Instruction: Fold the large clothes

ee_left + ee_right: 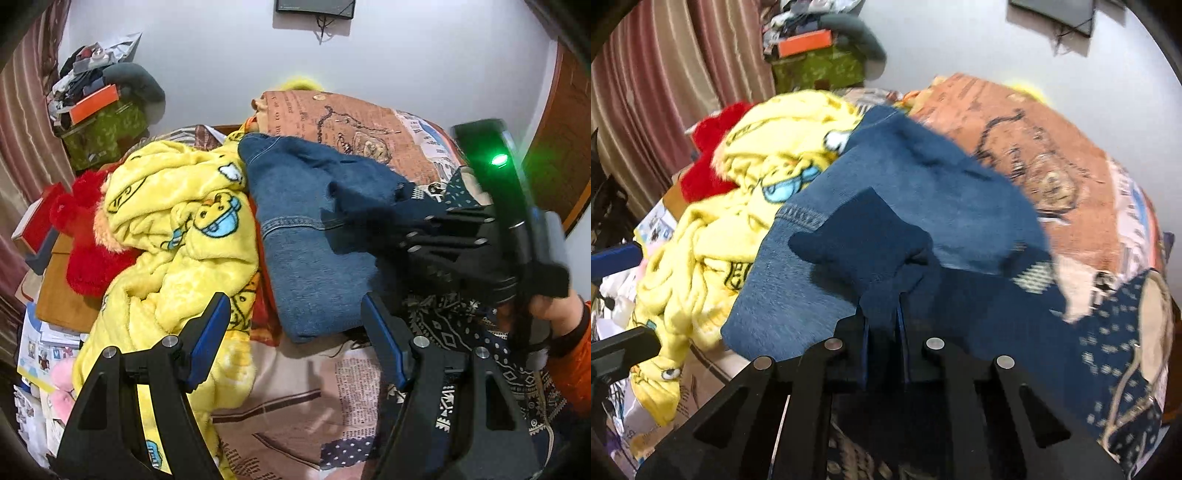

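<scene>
The left gripper [295, 339] holds its blue-padded fingers [208, 332] wide apart with nothing between them, poised above the bed [306, 402] and its newspaper-print cover. Straight ahead of those fingers lies a folded blue denim garment [310, 266], resting on the bed; off the left finger spreads a crumpled yellow fleece blanket [177, 236] with cartoon prints, touching the denim along its edge. A red plush item [88, 251] sits beyond the blanket, further left. Past the denim, an orange-brown printed pillow [354, 129] lies against the wall.

The right gripper [882, 325] has its fingers [866, 334] pressed close together on a pinch of dark navy patterned sweater [871, 236], whose cloth bunches up just ahead of the fingertips and trails back beneath the gripper. In the left wrist view this gripper [340, 221] reaches in from the right, over the denim, with the sweater [461, 332] draped below it and beside the left gripper's right finger. Motion blur softens the right wrist view.
</scene>
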### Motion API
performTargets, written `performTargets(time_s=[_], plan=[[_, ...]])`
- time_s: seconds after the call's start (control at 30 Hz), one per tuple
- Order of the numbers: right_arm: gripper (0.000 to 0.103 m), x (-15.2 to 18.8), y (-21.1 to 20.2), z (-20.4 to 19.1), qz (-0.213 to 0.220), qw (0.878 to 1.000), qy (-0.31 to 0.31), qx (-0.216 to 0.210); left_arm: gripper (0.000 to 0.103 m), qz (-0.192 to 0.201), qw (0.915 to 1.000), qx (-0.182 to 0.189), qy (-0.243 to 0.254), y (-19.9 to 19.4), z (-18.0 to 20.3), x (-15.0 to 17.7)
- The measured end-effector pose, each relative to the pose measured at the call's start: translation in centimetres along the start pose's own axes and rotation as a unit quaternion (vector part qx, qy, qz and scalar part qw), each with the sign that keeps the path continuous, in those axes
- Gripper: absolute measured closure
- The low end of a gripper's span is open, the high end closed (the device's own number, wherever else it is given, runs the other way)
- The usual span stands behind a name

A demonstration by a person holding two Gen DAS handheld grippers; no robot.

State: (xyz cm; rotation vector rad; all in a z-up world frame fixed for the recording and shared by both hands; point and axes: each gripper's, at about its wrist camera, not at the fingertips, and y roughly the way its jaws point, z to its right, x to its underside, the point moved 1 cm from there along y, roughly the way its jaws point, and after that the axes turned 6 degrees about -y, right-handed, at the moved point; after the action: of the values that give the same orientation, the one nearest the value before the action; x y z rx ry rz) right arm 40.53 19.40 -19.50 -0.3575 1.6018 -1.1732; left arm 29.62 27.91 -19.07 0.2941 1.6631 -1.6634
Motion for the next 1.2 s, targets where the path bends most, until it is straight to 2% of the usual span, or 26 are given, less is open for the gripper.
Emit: performTargets(time_s=[0.1,0.23,0.43,0.57,0.67,0.77,0.97,1.2], plan=[[0.092,0.5,-3.1,2.0,0.025,0.999,0.028,-0.002,0.031,0.006,0.9999,0.002,0.010,-0.7,1.3,-0.2],[0.092,1.6,-8.0,4.6,0.061,0.996,0.056,0.016,0.031,0.004,0.9998,0.016,0.015,-1.1,3.0,-0.5],[0.092,4.9,-14.5,8.6,0.102,0.989,0.097,0.038,0.031,-0.012,0.9986,0.035,0.036,-0.5,6.9,-0.5],[0.092,8.0,-17.5,11.4,0.119,0.982,0.142,0.049,0.031,-0.031,0.9965,0.028,0.072,1.4,9.7,0.2],[0.092,10.8,-18.9,13.4,0.125,0.974,0.177,0.060,0.031,-0.059,0.9952,0.019,0.076,3.8,10.9,0.7],[0.092,14.0,-19.4,15.6,0.118,0.967,0.215,0.065,0.031,-0.090,0.9941,0.008,0.060,6.7,11.4,0.8],[0.092,20.6,-18.2,18.9,0.079,0.952,0.290,0.060,0.031,-0.105,0.9934,-0.032,0.032,10.6,11.2,0.8],[0.092,26.9,-16.2,21.0,0.021,0.936,0.349,0.035,0.026,-0.096,0.9909,-0.063,0.071,11.6,12.2,1.6]])
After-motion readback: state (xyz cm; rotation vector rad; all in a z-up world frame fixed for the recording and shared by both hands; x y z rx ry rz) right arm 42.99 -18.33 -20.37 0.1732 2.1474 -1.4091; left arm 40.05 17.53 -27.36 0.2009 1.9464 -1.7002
